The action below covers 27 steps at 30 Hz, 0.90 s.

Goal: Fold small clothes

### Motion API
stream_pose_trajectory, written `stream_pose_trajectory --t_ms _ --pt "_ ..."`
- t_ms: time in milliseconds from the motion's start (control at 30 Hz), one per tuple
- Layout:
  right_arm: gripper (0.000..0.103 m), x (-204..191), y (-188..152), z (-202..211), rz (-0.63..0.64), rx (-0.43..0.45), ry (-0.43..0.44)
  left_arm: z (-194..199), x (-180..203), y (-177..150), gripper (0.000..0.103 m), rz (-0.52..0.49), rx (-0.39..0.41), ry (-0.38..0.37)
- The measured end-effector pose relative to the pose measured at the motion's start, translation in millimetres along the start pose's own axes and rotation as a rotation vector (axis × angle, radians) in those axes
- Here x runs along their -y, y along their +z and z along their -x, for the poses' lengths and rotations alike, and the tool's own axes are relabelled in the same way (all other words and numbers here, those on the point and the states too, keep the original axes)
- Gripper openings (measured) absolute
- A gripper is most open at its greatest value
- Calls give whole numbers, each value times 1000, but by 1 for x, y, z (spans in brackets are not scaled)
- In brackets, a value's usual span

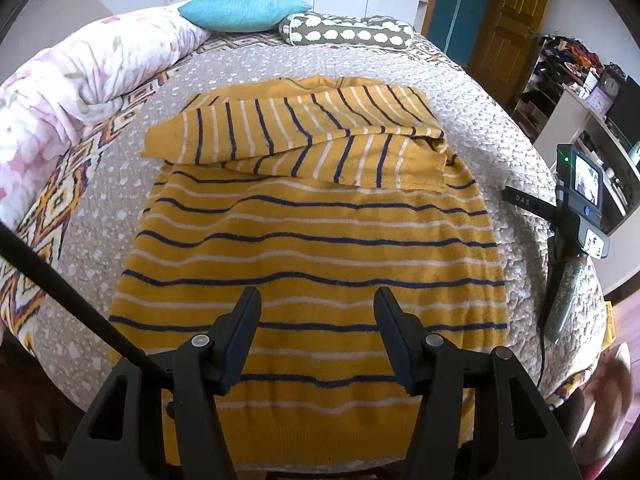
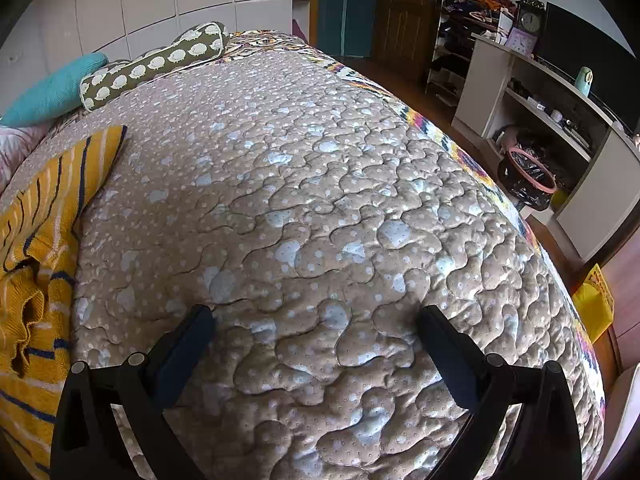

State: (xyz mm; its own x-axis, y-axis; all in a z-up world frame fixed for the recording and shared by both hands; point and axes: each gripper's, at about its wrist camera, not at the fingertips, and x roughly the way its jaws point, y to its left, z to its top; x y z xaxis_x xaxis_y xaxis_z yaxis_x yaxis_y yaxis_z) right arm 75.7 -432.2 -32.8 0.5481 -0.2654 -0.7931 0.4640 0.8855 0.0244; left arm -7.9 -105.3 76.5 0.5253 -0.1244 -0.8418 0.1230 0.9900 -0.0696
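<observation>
A mustard-yellow sweater [image 1: 312, 240] with navy and white stripes lies flat on the quilted bedspread [image 1: 132, 184], both sleeves folded across its chest. My left gripper [image 1: 316, 300] hovers over the sweater's lower part, jaws apart with nothing between them. In the right wrist view the sweater [image 2: 36, 248] shows only at the left edge. My right gripper [image 2: 316, 316] stands wide open over bare quilt [image 2: 320, 200] to the right of the sweater, holding nothing. The right gripper's body with its small screen [image 1: 576, 216] appears at the right of the left wrist view.
A rolled floral duvet [image 1: 80, 72] lies along the bed's left side. A teal pillow [image 1: 244, 10] and a patterned bolster [image 1: 348, 32] sit at the head. Right of the bed stand shelves [image 2: 540, 96], a lined bin [image 2: 528, 176] and a yellow bag [image 2: 592, 300].
</observation>
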Motion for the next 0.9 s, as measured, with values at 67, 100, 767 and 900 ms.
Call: stream_pose_trajectory --t_ms 67,100,767,900 --pt "103 0 0 0 0 0 0 0 1 -1 57 -3 0 -5" --pt "103 0 0 0 0 0 0 1 2 -1 57 -8 2 -6" --pt "103 0 0 0 -2 0 -1 -9 9 -5 57 -20 -24 -19" --pt "103 0 0 0 -2 0 -1 -10 7 -5 57 -16 -23 -17"
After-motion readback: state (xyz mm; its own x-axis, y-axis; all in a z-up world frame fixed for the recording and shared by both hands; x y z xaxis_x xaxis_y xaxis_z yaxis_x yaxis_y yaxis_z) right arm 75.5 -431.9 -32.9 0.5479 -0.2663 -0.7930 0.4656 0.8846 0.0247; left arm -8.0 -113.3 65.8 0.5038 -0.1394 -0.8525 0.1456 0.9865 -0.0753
